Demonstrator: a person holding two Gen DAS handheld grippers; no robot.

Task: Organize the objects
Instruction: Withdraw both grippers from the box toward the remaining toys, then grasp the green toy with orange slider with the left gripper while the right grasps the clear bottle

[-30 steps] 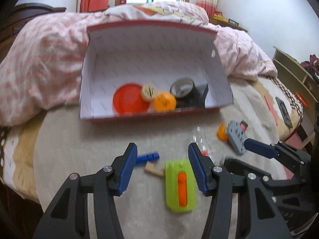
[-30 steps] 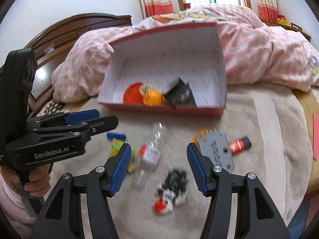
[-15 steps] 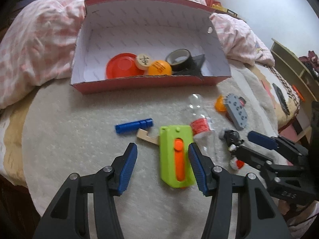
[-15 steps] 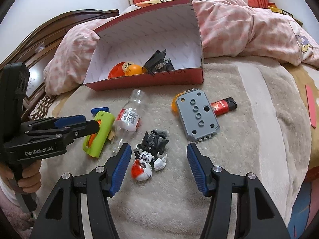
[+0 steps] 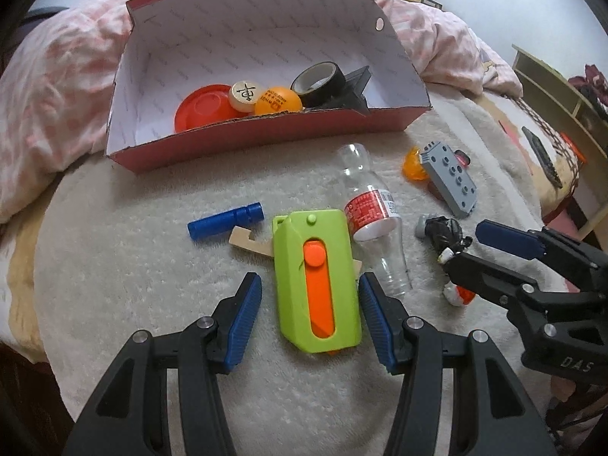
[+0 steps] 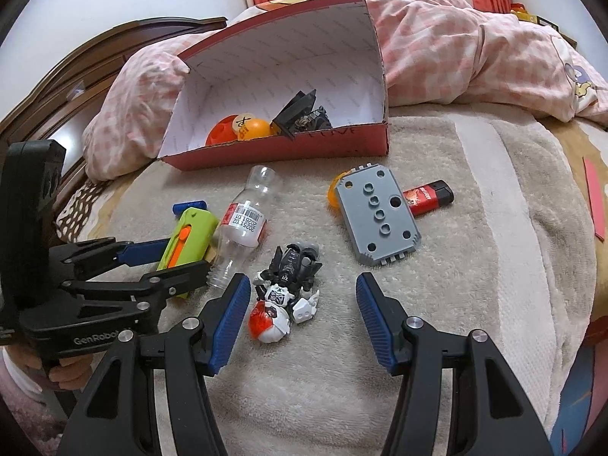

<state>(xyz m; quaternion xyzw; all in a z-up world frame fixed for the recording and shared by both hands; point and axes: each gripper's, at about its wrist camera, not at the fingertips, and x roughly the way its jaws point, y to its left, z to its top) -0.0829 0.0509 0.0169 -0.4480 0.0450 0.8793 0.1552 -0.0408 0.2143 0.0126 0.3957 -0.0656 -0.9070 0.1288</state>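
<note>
Both grippers are dropping closer to the blanket, jaws open: the left gripper [image 5: 309,311] is straddling the green-and-orange slider toy [image 5: 317,279], the right gripper [image 6: 304,309] nearing the toy robot [image 6: 287,292], probably before boxing both.

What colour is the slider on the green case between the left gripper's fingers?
Orange slider, on a lime green case; clearest in the left wrist view.

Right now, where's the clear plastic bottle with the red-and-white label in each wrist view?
Left wrist: clear plastic bottle with the red-and-white label lies right of centre, just right of the green-and-orange plastic slider toy.
Right wrist: bottle lies left of centre, mouth toward the box.
Shared landmark: red cardboard box with white lining, beyond the bottle in both.
</note>
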